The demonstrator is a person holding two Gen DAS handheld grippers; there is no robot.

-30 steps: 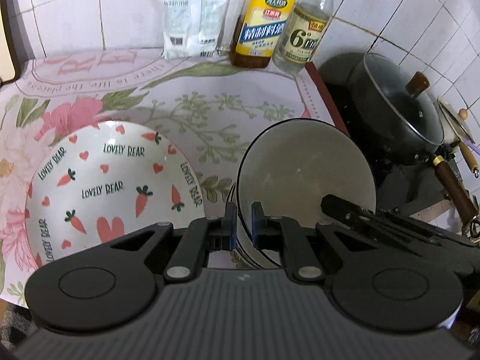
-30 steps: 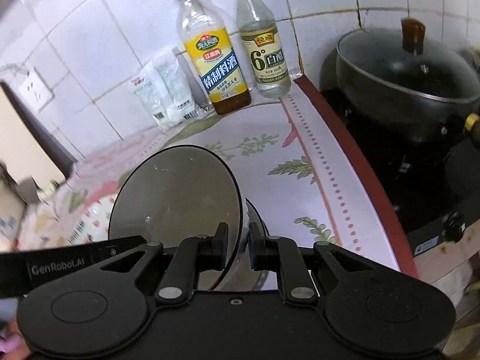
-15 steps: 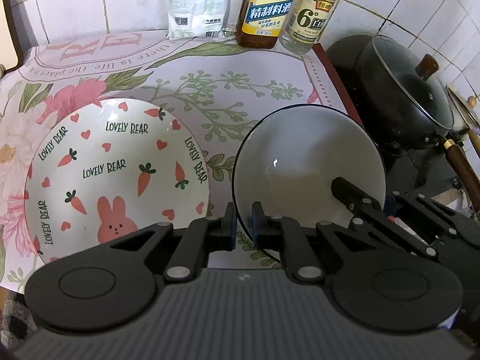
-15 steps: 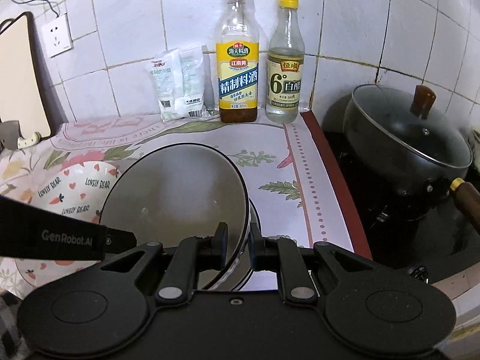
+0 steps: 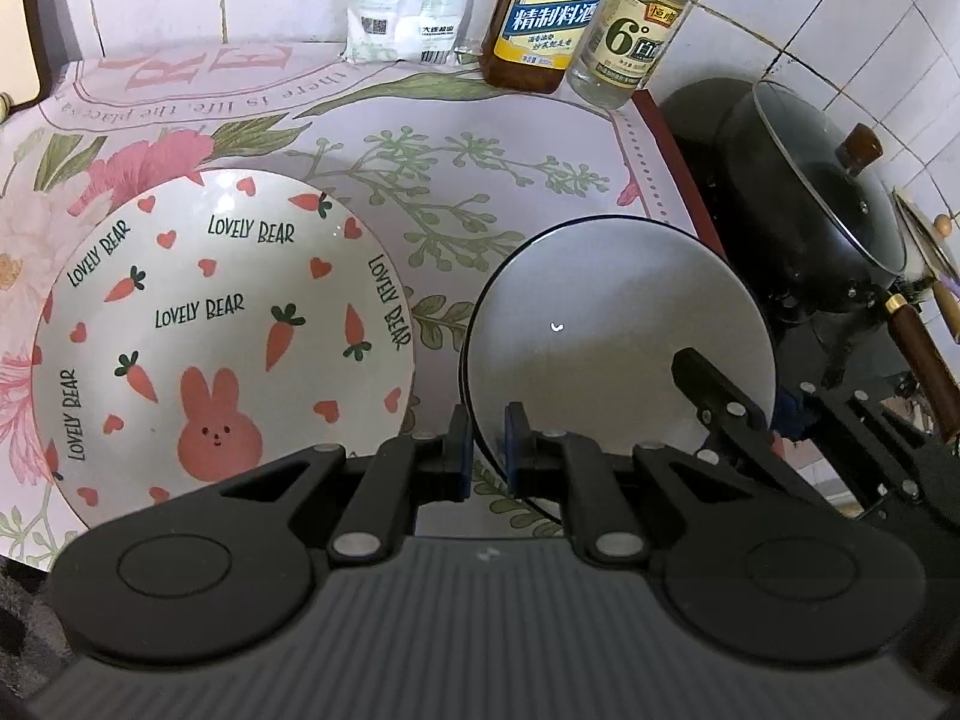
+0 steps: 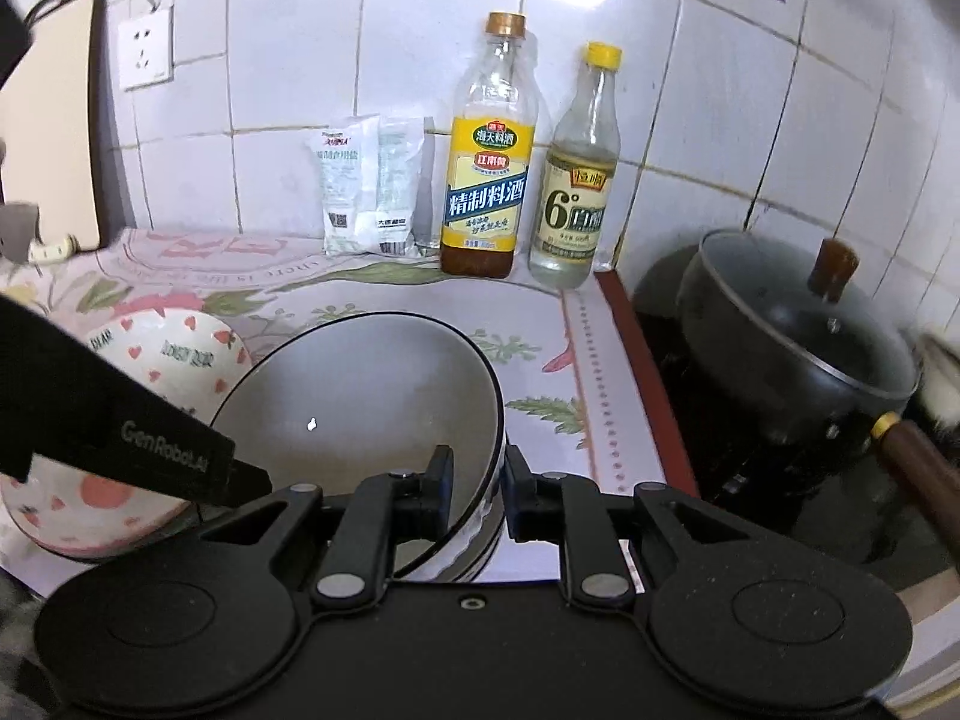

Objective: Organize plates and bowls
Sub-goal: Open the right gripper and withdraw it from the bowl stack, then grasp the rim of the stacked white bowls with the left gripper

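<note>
A grey bowl with a dark rim (image 5: pixel 618 324) sits in a second bowl on the flowered mat; the stack also shows in the right wrist view (image 6: pixel 372 402). My left gripper (image 5: pixel 485 450) is shut on the bowl's near left rim. My right gripper (image 6: pixel 477 486) straddles the rim on the right side, jaws slightly apart around it. A white "LOVELY BEAR" plate (image 5: pixel 222 336) with carrots and a rabbit lies flat to the left; it also shows in the right wrist view (image 6: pixel 168 360).
Two bottles (image 6: pixel 486 180) (image 6: pixel 576 180) and salt bags (image 6: pixel 372 186) stand at the tiled back wall. A lidded black pot (image 6: pixel 798 324) with a wooden handle sits on the stove to the right. A cutting board (image 6: pixel 54 120) leans at far left.
The grey bowl has come down from a steep tilt to nearly level in the lower bowl. Both grippers moved with it, and the views have swung lower and squarer to the counter.
</note>
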